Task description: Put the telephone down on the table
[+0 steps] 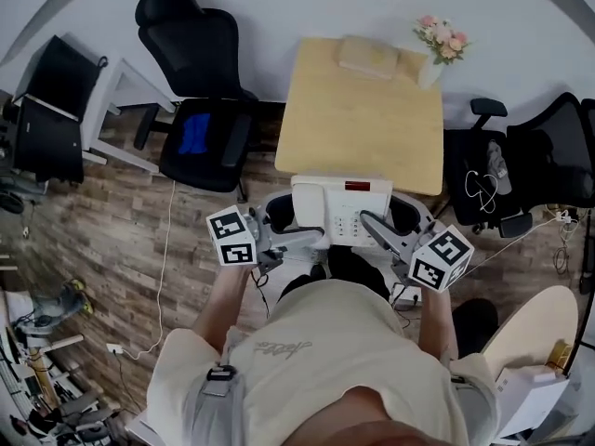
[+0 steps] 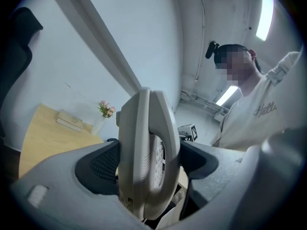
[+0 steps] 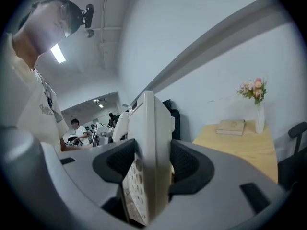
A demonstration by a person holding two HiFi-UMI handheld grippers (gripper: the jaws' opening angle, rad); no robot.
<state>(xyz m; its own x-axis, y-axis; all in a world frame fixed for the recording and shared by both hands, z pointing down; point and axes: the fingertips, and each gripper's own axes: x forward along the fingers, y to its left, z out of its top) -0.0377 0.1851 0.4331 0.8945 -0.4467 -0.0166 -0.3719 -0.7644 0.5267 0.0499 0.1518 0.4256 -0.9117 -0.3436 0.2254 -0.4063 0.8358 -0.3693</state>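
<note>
1. The telephone (image 1: 341,210) is held level between the two tools, at the near edge of the desk (image 1: 363,128) and close in front of the person's body.
2. The left tool (image 2: 148,163) is clamped on the left side of the telephone. Its jaws are closed only as far as the casing allows, and the black pads (image 2: 103,164) are pressed against opposite faces.
3. The right tool (image 3: 152,164) is clamped on the right side in the same way, with the keypad seen edge-on between its jaws.
4. In the head view the far edge of the telephone overlaps the near edge of the desk. Contact between the two cannot be determined.
5. A book (image 1: 369,56) is placed at the far edge of the desk, and a vase of flowers (image 1: 437,46) at the far right corner.
6. A black office chair (image 1: 200,128) is positioned beside the left edge of the desk.
</note>
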